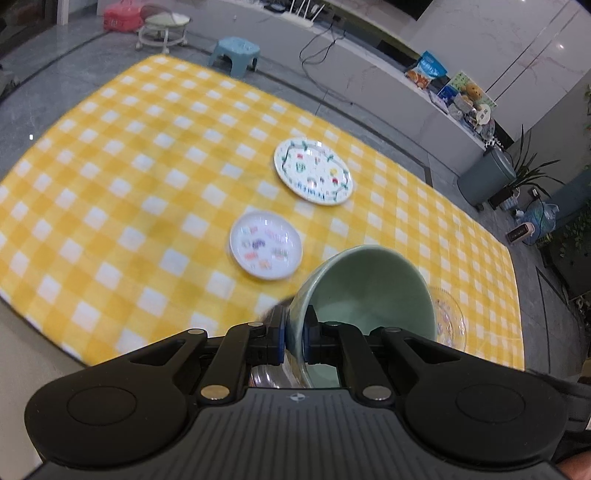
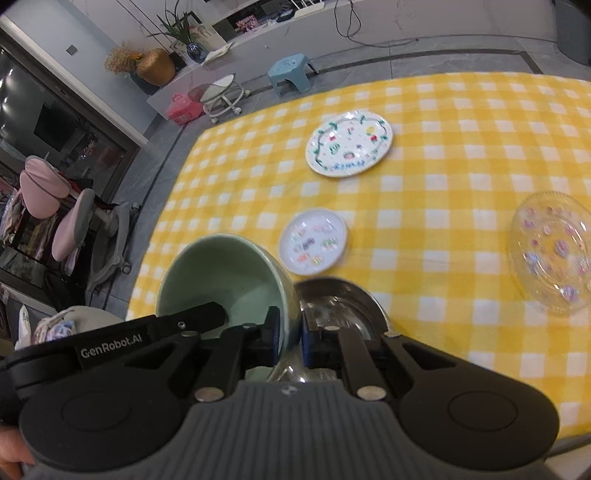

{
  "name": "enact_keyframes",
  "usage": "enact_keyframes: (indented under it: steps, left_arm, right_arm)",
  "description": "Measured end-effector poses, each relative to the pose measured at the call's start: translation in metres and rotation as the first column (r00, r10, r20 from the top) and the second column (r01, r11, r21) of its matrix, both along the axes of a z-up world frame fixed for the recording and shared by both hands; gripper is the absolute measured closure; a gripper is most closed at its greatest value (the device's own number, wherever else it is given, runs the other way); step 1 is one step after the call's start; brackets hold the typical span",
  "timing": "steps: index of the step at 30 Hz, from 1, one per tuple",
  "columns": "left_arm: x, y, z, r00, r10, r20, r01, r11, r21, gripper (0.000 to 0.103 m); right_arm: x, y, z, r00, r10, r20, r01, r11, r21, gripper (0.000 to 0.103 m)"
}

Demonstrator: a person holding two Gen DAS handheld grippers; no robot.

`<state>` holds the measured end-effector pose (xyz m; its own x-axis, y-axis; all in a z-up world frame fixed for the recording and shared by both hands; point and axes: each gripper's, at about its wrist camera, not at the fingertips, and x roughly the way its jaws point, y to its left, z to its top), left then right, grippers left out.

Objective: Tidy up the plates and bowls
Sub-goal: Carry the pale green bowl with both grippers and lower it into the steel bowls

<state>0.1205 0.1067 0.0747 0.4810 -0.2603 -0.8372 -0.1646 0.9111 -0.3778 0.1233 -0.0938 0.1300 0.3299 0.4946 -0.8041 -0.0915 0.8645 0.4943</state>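
Note:
A pale green bowl (image 1: 369,288) (image 2: 221,277) hangs tilted above the yellow checked tablecloth (image 1: 147,184) (image 2: 443,166). My left gripper (image 1: 293,332) is shut on its left wall. My right gripper (image 2: 291,332) is shut on the opposite wall, and the left gripper's black finger (image 2: 207,314) shows inside the bowl. A steel bowl (image 2: 340,306) sits just below and to the right of it. On the cloth lie a large white plate with a green garland (image 1: 313,171) (image 2: 349,144), a small white plate (image 1: 266,245) (image 2: 314,245) and a clear glass plate (image 1: 450,317) (image 2: 550,251).
Beyond the table's far edge stand a blue stool (image 1: 236,51) (image 2: 291,72), a white round stool (image 1: 162,27) and a pink box (image 1: 122,16). A grey bin (image 1: 487,177) stands off the right side, and a pink chair (image 2: 66,206) off the left.

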Motion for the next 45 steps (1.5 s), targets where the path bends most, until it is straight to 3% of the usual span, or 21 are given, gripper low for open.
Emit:
enact_keyframes:
  steps: [4,13,28,35,39,45]
  left_arm:
    - [-0.003,-0.004,-0.02,0.999,-0.013,-0.051,0.011,1.0,-0.027,0.094]
    - [0.001,-0.021,-0.048,0.99,-0.087,-0.11,0.087,0.996,-0.008,0.094]
    - [0.013,-0.028,-0.063,0.974,-0.128,-0.186,0.139,0.989,0.047,0.094]
    - [0.015,-0.022,-0.052,0.978,-0.13,-0.16,0.143,0.987,0.075,0.094]
    - [0.015,-0.02,-0.05,0.979,-0.138,-0.151,0.151,0.986,0.075,0.094]
    - [0.01,-0.019,-0.038,0.987,-0.151,-0.063,0.157,0.982,0.102,0.094]
  right_arm:
    - [-0.006,-0.008,-0.018,0.999,-0.005,-0.037,0.005,1.0,-0.009,0.093]
    - [-0.006,-0.021,-0.05,0.996,-0.001,-0.089,-0.002,1.0,-0.031,0.094]
    - [0.007,-0.009,-0.069,0.995,0.058,-0.08,-0.066,0.993,-0.102,0.096]
    - [0.01,0.007,-0.067,0.992,0.123,-0.025,-0.126,0.966,-0.228,0.094]
    - [0.011,0.011,-0.067,0.99,0.138,-0.016,-0.138,0.958,-0.251,0.095]
    - [0.013,0.013,-0.065,0.987,0.163,-0.009,-0.159,0.947,-0.28,0.095]
